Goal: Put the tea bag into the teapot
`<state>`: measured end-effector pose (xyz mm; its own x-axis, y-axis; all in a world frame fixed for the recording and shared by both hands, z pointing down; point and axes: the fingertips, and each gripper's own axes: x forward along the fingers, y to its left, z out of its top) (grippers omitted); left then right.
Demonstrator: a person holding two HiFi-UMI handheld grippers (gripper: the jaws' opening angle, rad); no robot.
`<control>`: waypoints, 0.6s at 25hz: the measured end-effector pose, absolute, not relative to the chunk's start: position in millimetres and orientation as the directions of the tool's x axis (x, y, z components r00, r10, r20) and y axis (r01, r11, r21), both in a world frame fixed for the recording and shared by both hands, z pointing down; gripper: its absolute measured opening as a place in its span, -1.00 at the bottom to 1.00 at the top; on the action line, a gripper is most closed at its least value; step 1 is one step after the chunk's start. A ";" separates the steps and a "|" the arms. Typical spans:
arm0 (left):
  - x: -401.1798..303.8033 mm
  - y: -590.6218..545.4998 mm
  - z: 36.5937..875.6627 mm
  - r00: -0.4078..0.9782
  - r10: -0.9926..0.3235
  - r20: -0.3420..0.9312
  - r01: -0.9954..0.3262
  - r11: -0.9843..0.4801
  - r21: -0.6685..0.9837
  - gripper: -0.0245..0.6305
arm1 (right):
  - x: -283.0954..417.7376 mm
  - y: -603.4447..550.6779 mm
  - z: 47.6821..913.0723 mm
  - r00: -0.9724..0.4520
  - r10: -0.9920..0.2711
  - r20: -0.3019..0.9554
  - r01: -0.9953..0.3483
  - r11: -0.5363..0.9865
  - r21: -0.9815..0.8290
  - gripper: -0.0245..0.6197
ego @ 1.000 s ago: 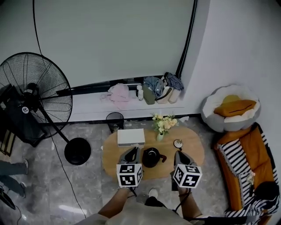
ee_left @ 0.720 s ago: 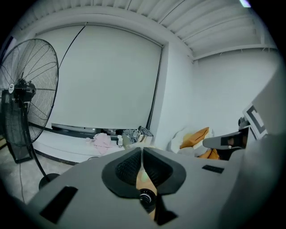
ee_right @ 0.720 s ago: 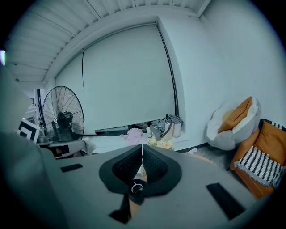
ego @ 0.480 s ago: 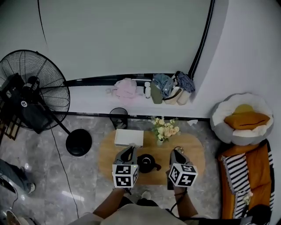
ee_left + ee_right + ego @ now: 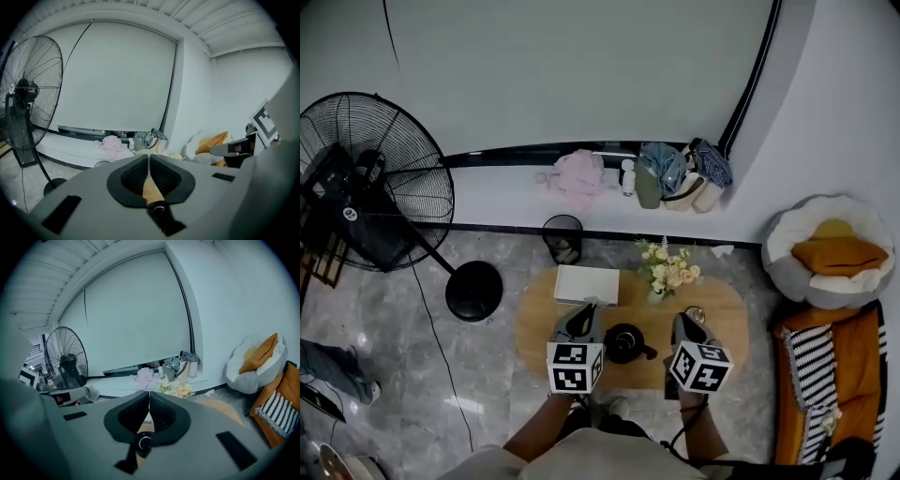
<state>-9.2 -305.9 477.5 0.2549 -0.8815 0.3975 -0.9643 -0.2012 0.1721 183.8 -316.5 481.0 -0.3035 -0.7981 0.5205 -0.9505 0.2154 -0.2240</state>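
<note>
A black teapot (image 5: 625, 342) with its lid on stands in the middle of the oval wooden table (image 5: 539, 330). My left gripper (image 5: 585, 311) hovers just left of it and my right gripper (image 5: 681, 321) just right of it. Both are held above the table's near half. In the left gripper view the left gripper (image 5: 149, 161) has its jaws pressed together with nothing between them. The right gripper (image 5: 149, 398) looks the same in its own view. A small round cup (image 5: 695, 315) sits beyond the right gripper. I cannot make out a tea bag.
A white box (image 5: 586, 284) and a vase of pale flowers (image 5: 670, 274) stand on the table's far side. A large standing fan (image 5: 375, 178) is at the left, a waste bin (image 5: 563, 236) behind the table, and a cushion seat (image 5: 830, 248) and an orange sofa (image 5: 825, 375) at the right.
The head view has swung, so the table and teapot sit a little lower and to the right. Both grippers stay shut on either side of the teapot.
</note>
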 end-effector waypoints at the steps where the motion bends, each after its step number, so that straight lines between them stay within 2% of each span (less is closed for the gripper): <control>1: -9.6 -303.9 481.8 0.261 -0.876 0.407 -0.963 -0.205 0.175 -0.84 | 182.9 -314.6 484.6 -0.299 -0.796 0.526 -0.952 0.208 -0.225 -0.82; 7: -11.1 -288.6 523.3 0.278 -0.841 0.464 -0.957 -0.203 0.206 -0.84 | 179.2 -295.6 524.4 -0.283 -0.756 0.590 -0.956 0.171 -0.239 -0.82; 15: -5.9 -252.3 593.0 0.313 -0.757 0.574 -0.948 -0.208 0.243 -0.84 | 194.9 -252.2 595.4 -0.240 -0.671 0.701 -0.958 0.045 -0.284 -0.82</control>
<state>-5.9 -252.3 593.0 0.3129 -0.7571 0.5735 -0.9476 -0.2076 0.2429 194.9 -252.2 595.4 -0.2398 -0.6712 0.7014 -0.9577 0.0453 -0.2841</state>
